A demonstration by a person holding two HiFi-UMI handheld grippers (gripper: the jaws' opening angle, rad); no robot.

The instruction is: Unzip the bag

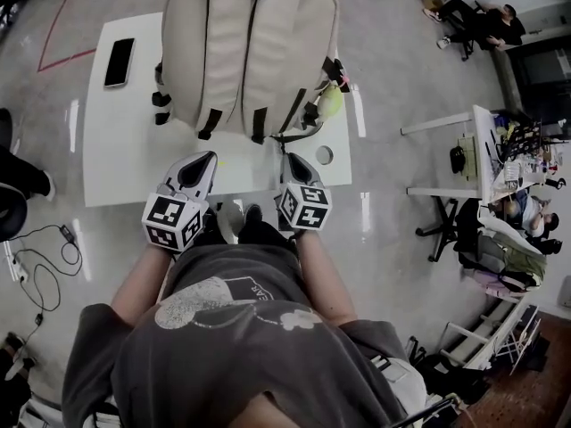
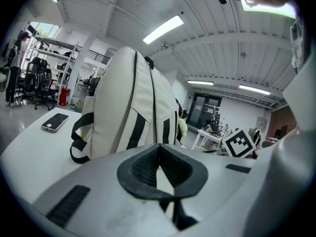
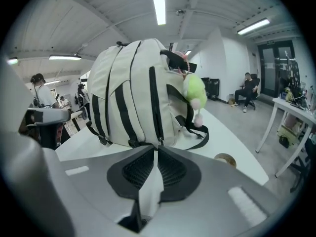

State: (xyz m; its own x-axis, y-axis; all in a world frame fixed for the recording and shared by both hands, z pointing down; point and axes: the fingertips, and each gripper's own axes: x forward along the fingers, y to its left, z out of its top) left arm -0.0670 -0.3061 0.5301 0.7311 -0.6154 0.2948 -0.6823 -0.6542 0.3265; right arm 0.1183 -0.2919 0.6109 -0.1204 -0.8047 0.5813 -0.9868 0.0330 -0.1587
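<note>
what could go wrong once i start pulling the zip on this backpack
The backpack stands upright with nothing bracing it, so a pull may tip or drag it. The phone lies beside it and could get knocked. The green plush charm hangs at its side and might snag.

A white desk (image 1: 125,163) carries three things; a cream backpack (image 1: 250,52) with black straps stands upright on it, straight ahead of the left tool (image 1: 202,160) and the right tool (image 1: 291,162), which sit at the near edge; a dark phone (image 1: 119,61) lies flat well ahead and left of the left tool, apart from the backpack; a small round object (image 1: 324,155) lies just ahead and right of the right tool.
</note>
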